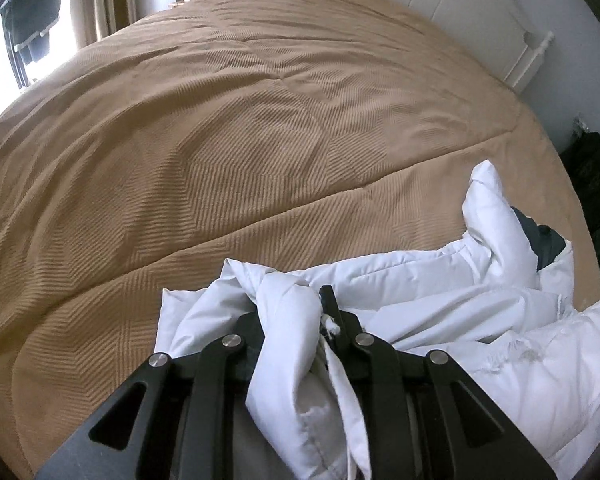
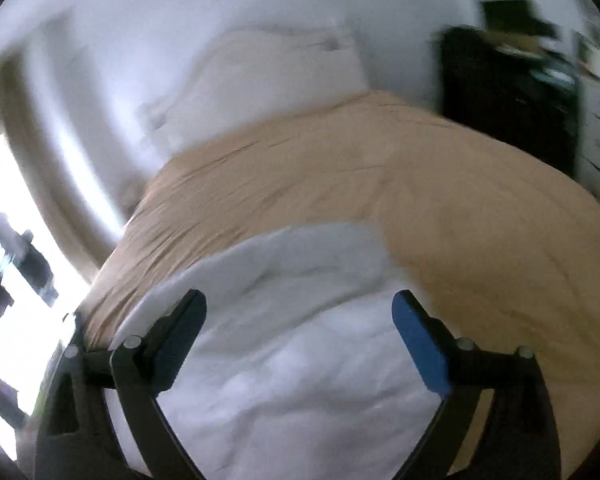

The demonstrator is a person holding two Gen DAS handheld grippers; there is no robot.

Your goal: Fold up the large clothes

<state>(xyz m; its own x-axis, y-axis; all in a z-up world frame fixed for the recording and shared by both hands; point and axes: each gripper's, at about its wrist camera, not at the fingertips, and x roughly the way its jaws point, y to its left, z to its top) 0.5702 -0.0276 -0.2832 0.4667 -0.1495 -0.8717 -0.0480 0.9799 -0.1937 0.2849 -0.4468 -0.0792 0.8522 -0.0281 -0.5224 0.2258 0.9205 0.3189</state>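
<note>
Left gripper (image 1: 290,312) pinched a bunched fold of the white padded garment (image 1: 440,300) on the tan-covered bed (image 1: 220,140), right gripper (image 2: 298,308) fingers spread above it.

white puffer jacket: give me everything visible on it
The white puffer jacket is quilted, padded, smooth-shelled fabric, lying crumpled on the tan bedspread near its edge. One bunched fold is clamped in the left hand-held gripper. A dark lining shows at an opening. The right hand-held gripper hovers open above it, not touching; that view is blurred.
</note>
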